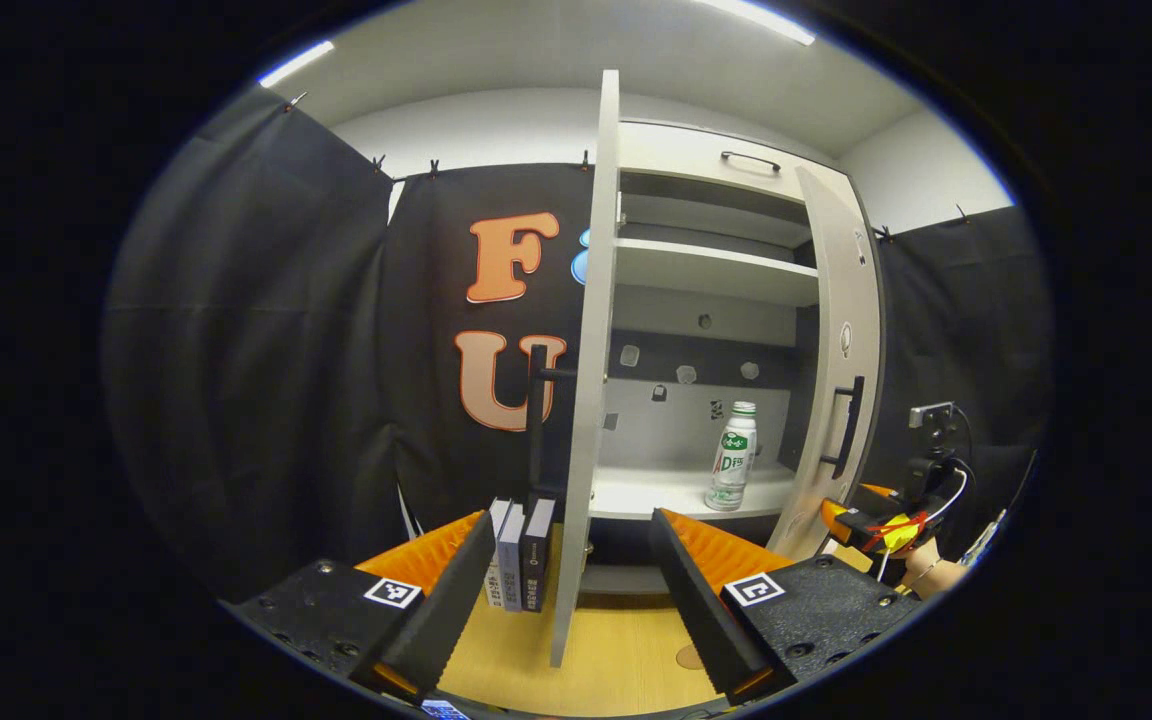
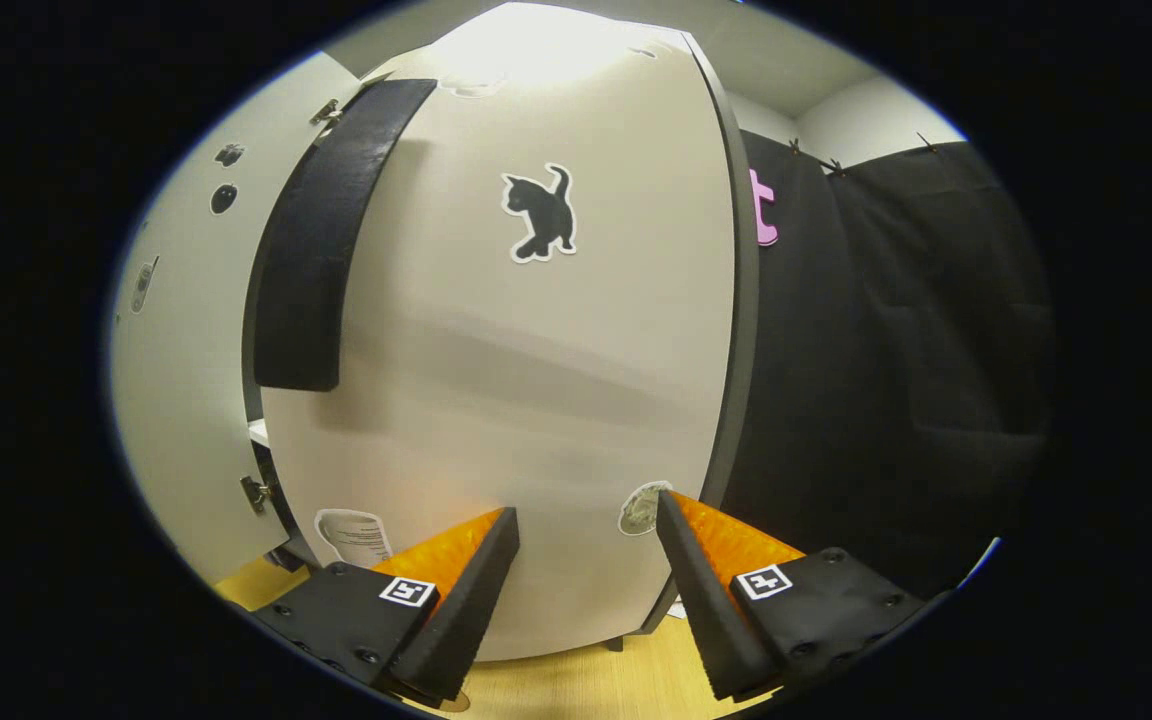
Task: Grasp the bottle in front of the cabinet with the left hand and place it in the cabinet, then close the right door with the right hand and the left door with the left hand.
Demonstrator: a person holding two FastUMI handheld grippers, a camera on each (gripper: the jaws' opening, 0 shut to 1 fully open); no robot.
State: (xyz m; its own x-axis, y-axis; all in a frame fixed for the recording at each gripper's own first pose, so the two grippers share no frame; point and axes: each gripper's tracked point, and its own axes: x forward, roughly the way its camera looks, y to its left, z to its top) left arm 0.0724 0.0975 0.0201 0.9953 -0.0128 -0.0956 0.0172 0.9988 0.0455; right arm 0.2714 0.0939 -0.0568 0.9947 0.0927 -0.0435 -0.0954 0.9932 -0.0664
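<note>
- The bottle stands upright on the cabinet lower shelf, white with a green label; its lettering is too small to read.
- Left gripper jaws wide, holding nothing, facing the left door edge.
- Right gripper jaws wide, near the right door with its cat sticker.
- Books stand on the surface.

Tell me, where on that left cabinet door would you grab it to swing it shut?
Probably the long black handle on the left door's outer face. The door stands edge-on to the left gripper, so I'd come around its left side and close the open fingers across the upright bar, which stands clear of the panel.
</note>
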